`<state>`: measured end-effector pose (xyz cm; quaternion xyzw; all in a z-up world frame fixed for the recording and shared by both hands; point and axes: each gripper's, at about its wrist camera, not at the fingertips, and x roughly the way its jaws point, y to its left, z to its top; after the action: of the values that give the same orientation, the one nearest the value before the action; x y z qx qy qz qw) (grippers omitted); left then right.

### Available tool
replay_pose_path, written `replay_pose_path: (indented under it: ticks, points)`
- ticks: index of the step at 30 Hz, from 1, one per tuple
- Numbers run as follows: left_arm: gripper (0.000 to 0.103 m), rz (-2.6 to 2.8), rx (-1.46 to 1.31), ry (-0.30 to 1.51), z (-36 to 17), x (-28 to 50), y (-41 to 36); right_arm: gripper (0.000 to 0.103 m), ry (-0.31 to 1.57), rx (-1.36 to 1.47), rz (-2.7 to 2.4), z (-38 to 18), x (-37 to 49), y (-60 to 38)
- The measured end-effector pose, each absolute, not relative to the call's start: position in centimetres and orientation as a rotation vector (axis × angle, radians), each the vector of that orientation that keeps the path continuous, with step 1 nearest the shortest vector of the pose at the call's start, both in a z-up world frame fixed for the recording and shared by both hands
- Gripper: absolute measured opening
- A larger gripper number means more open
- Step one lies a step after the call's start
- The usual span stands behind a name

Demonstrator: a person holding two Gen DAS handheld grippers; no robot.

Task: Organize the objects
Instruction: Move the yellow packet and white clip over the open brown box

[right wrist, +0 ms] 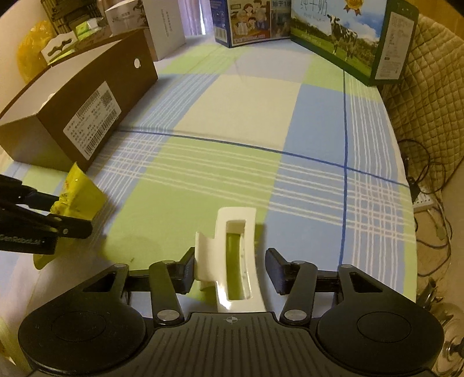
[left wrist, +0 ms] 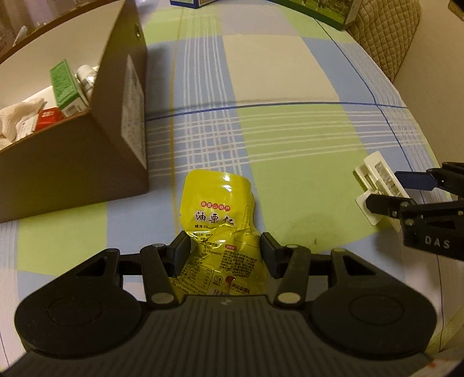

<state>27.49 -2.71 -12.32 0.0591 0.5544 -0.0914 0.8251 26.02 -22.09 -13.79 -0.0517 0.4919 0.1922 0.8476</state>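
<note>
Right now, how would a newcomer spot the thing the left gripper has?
Start at the open brown cardboard box on the checked tablecloth. Just past its near corner, the left gripper has a crinkled snack pouch between its fingers. It is the only shiny yellow packet with dark printed characters, unlike the white plastic clip nearby.

Table w/ plaid cloth (right wrist: 237, 162), green/blue/cream checks, thin dark-blue lines. On it: open brown cardboard box (right wrist: 87, 95) at left, label on its side; white box (right wrist: 166, 27) behind it; blue carton (right wrist: 246, 21) and green milk carton w/ cow picture (right wrist: 348, 37) at far edge. Middle of the cloth bare.
</note>
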Motion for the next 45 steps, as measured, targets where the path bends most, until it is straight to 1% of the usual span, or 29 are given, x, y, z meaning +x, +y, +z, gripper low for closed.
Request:
replay_pose_path:
  ticks: [10,20,35,45]
  points:
    - [0.048,-0.173,0.107,1.146,-11.2,25.7,-1.0,0.038,1.011,-0.107,0.426,-12.3,24.3,-21.2]
    - [0.048,-0.153,0.080,1.116,-10.0,24.2,1.5,0.038,0.975,-0.063,0.512,-9.5,22.8,-18.0]
    - [0.048,-0.096,0.014,1.034,-5.7,21.9,9.3,0.038,0.900,-0.024,0.673,-5.4,22.2,-8.9]
    - [0.048,-0.038,0.004,0.937,-1.5,23.4,16.3,0.038,0.825,0.013,0.778,-3.0,24.8,0.1]
